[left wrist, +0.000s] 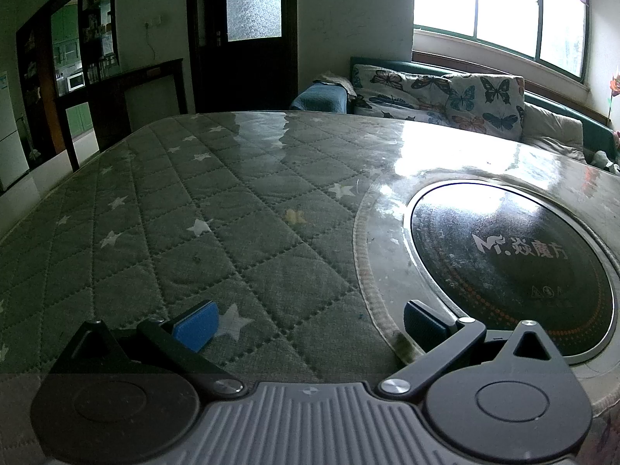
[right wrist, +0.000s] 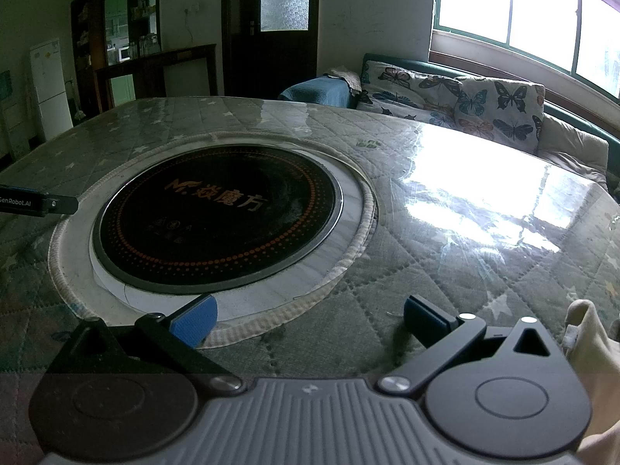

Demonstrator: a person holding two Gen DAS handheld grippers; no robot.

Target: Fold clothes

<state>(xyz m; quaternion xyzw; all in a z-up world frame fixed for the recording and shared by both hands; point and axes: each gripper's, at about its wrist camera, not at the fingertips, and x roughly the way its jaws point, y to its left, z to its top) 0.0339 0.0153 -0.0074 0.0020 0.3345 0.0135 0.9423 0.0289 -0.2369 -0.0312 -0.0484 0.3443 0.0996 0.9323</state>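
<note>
Quilted green star-print cover under clear plastic is spanning the tabletop [left wrist: 217, 209], leaving broad open room toward its far and left edges. Left tongs [left wrist: 310, 325] are hovering low with blue pads spread wide, gripping nothing, just left of the round black cooktop [left wrist: 515, 263] that is sitting inset at centre. Right tongs [right wrist: 310, 321] are hovering level over the cooktop's near rim, likewise wide apart and holding nothing. Cream garment [right wrist: 593, 348] is lying at the near right edge, beside the right tongs.
</note>
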